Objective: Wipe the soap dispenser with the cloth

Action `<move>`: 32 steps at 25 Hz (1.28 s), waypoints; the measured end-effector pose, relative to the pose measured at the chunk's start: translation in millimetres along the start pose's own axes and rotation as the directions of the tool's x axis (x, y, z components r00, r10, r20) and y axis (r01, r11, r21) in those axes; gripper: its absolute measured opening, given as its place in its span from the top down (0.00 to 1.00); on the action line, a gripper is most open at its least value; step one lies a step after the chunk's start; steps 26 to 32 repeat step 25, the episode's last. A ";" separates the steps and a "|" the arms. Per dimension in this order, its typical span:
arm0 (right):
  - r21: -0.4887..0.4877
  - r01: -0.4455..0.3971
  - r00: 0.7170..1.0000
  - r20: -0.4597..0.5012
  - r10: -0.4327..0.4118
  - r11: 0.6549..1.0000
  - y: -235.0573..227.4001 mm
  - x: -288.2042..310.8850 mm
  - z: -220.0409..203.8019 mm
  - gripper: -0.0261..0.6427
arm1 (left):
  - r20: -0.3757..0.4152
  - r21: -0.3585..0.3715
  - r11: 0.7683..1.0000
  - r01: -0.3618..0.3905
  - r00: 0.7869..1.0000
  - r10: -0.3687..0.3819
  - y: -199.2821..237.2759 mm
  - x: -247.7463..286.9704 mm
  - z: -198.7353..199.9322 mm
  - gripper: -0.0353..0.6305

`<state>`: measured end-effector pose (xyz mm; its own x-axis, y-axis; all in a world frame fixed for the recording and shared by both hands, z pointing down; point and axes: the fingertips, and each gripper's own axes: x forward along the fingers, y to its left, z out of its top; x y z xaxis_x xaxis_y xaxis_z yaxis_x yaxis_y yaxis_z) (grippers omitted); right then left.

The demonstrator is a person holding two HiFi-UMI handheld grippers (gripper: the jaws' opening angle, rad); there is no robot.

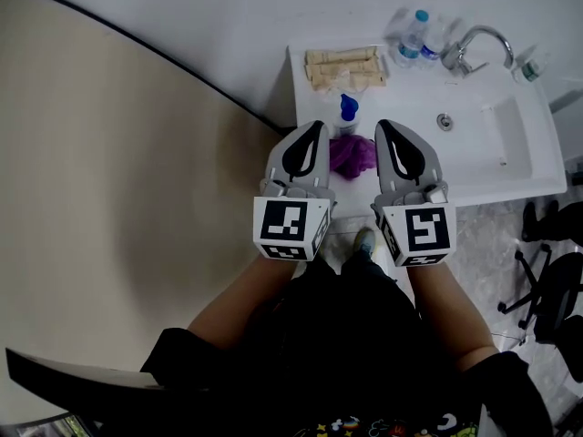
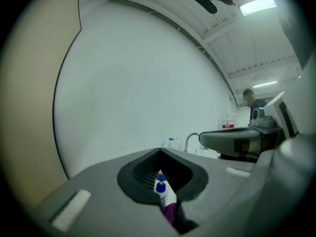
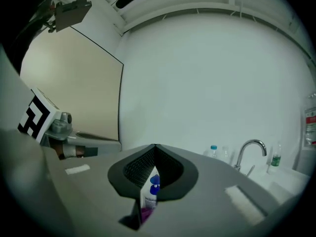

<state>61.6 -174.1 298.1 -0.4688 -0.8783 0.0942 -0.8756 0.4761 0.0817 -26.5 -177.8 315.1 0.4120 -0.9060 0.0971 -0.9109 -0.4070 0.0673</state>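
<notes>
Grey plastic with black ribbed pads, our left hand-held gripper [image 1: 314, 131] has its jaws pressed together at the tips and pinches nothing. Our right hand-held gripper [image 1: 383, 127], just beside it, is closed and empty in the same way. We hold the two side by side, apart from one another, at the near edge of the white counter [image 1: 492, 176], each with its marker cube toward us. Between them in the head view lies the purple crumpled cloth [image 1: 351, 156], on the counter close to its front edge. Just behind the cloth stands the white soap dispenser [image 1: 347, 113] with a blue pump head, upright; whether the two touch we cannot tell. Each gripper view shows that dispenser and a bit of purple through the narrow slit below the closed tips, beyond the jaws and not in them. Farther back, by the wall, lies a stack of beige folded cloths [image 1: 344, 66]. To its right stand a clear plastic bottle with a blue cap [image 1: 414, 33] and a curved chrome tap [image 1: 480, 42] over the basin. A black office chair [image 1: 551, 289] stands on the floor to our right.
</notes>
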 end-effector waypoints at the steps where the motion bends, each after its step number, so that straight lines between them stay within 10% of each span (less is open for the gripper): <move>1: 0.000 0.006 1.000 -0.004 -0.006 1.000 0.6 -0.1 -1.6 0.93 | 0.007 0.003 1.000 -0.003 1.000 0.003 1.1 -2.0 2.2 0.95; 32: 0.018 0.000 0.999 -0.053 0.001 1.000 17.5 1.3 -17.7 0.93 | -0.024 -0.010 0.999 -0.037 0.999 0.037 17.0 -23.6 -11.3 0.95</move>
